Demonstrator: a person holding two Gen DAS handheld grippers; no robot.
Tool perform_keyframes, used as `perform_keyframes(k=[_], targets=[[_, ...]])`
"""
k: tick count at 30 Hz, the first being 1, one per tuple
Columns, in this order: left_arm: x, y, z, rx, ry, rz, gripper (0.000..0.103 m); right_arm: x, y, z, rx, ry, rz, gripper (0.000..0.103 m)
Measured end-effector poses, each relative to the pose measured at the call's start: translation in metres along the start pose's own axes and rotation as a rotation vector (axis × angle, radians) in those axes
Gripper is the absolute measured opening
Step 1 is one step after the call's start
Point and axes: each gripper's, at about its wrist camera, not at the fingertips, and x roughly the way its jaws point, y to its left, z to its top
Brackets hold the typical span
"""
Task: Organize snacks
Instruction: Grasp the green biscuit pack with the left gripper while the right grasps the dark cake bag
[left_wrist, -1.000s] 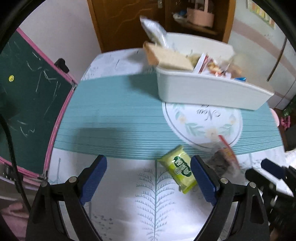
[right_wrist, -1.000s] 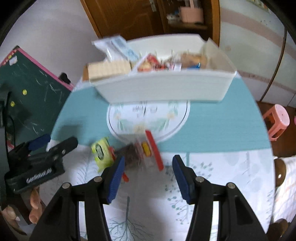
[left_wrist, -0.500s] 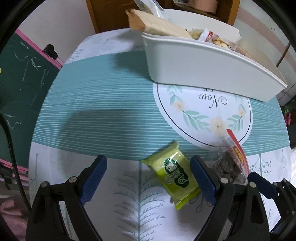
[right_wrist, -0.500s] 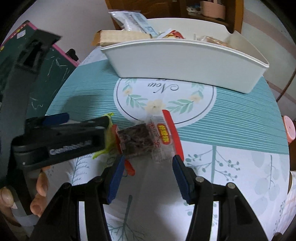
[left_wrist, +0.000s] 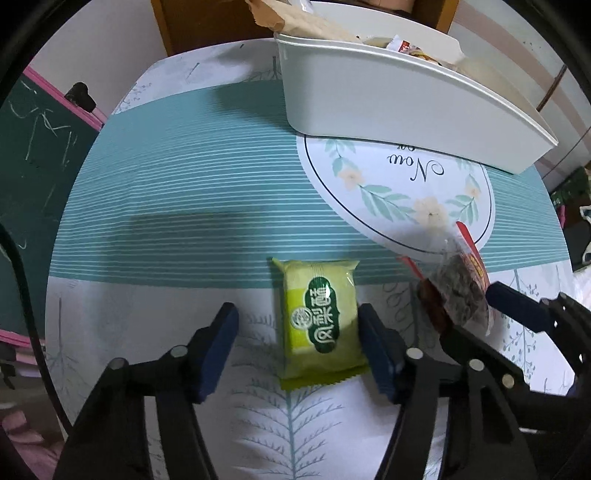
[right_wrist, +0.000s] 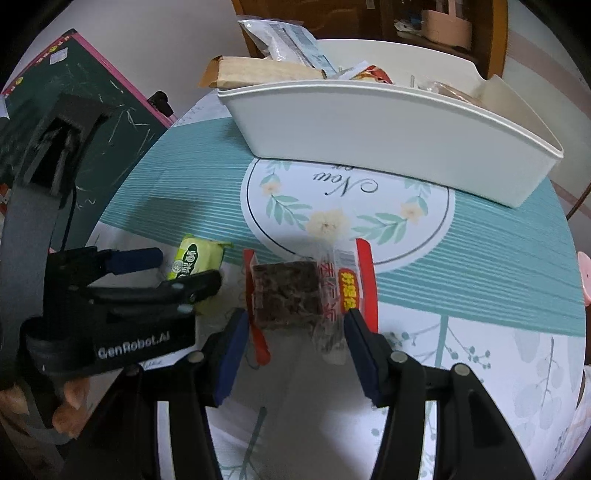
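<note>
Where the worktop lies: worktop (left_wrist: 177, 206) under a teal-striped cloth with a round floral print
Left claw: left claw (left_wrist: 295, 354) spread wide, low over the cloth, gripping nothing; its right pad sits just beside the green packet's edge, the left pad well apart from it
Green packet: green snack packet (left_wrist: 320, 320) flat on the cloth between the left claw's pads, lengthwise along the fingers
Right claw: right claw (right_wrist: 293, 352) open, holding nothing, its pads either side of the near end of the clear packet
Clear packet: clear packet with red edges and dark contents (right_wrist: 295, 295) lying at the rim of the round print, just right of the green packet
Bin: white bin (right_wrist: 388, 147) at the far side of the print, already carrying several snacks, a tan packet (right_wrist: 258, 70) sticking out past its left end
</note>
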Motion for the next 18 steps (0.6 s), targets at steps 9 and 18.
perform_keyframes(k=[9, 18], targets=[[-0.005, 0.015, -0.003, -0.032, -0.012, -0.007, 0.037, 0.011, 0.012, 0.006, -0.059, 0.004, -0.032, 0.055], [-0.006, 0.021, -0.006, -0.048, -0.024, -0.023, 0.036, 0.022, 0.015, 0.014, -0.041, 0.011, -0.079, 0.059]])
